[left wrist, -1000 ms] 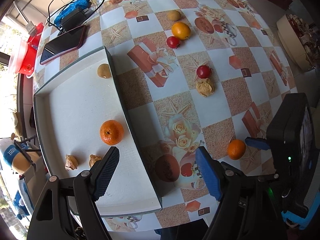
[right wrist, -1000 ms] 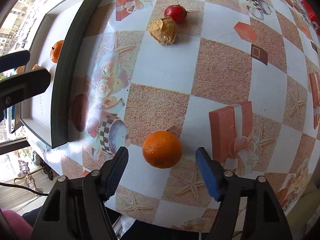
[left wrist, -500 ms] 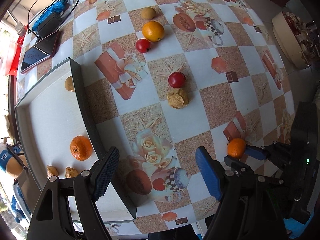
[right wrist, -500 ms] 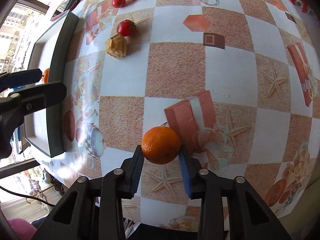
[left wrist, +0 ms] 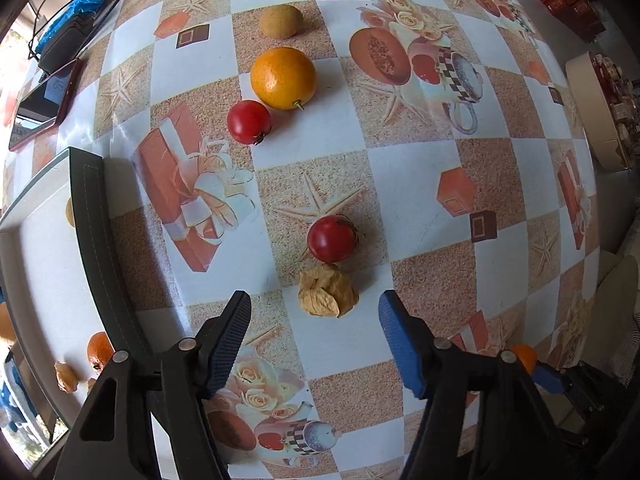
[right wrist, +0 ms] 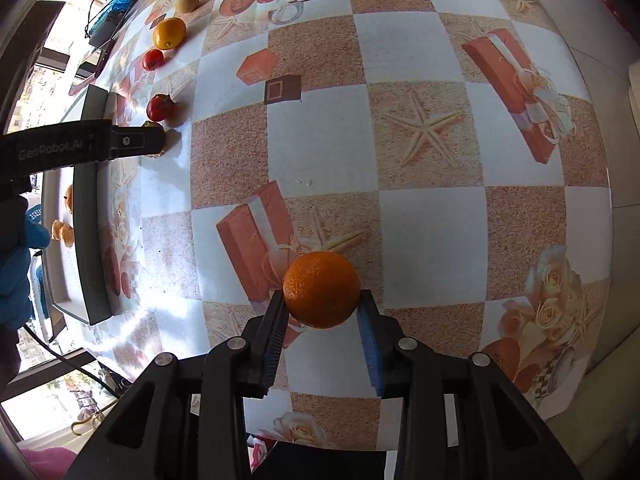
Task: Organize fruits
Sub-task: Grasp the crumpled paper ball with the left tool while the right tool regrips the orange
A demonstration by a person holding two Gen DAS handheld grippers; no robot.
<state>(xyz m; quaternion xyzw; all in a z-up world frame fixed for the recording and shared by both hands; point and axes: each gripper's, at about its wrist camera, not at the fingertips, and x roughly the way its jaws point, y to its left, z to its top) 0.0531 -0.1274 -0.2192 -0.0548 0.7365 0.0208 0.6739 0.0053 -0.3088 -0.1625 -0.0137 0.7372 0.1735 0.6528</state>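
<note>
My right gripper (right wrist: pixel 322 312) is shut on a small orange (right wrist: pixel 321 289) and holds it above the patterned tablecloth. My left gripper (left wrist: pixel 315 322) is open, its jaws on either side of a dry husked fruit (left wrist: pixel 327 290), just short of it. A red tomato (left wrist: pixel 331 239) lies right behind the husk. Further back lie another tomato (left wrist: pixel 249 121), a large orange (left wrist: pixel 283 77) and a brown kiwi-like fruit (left wrist: pixel 281 21). The white tray (left wrist: pixel 86 216) at the left holds an orange (left wrist: pixel 99 349) and small husked fruits (left wrist: pixel 66 376).
A phone (left wrist: pixel 42 106) and a black charger with cables (left wrist: pixel 66 42) lie at the far left. A round beige box (left wrist: pixel 600 112) stands off the table on the right. The table edge runs close along the right side (right wrist: pixel 608 184).
My right gripper closed on the small orange and lifted it off the table. My left gripper moved forward and right, from over the tray to the husked fruit.
</note>
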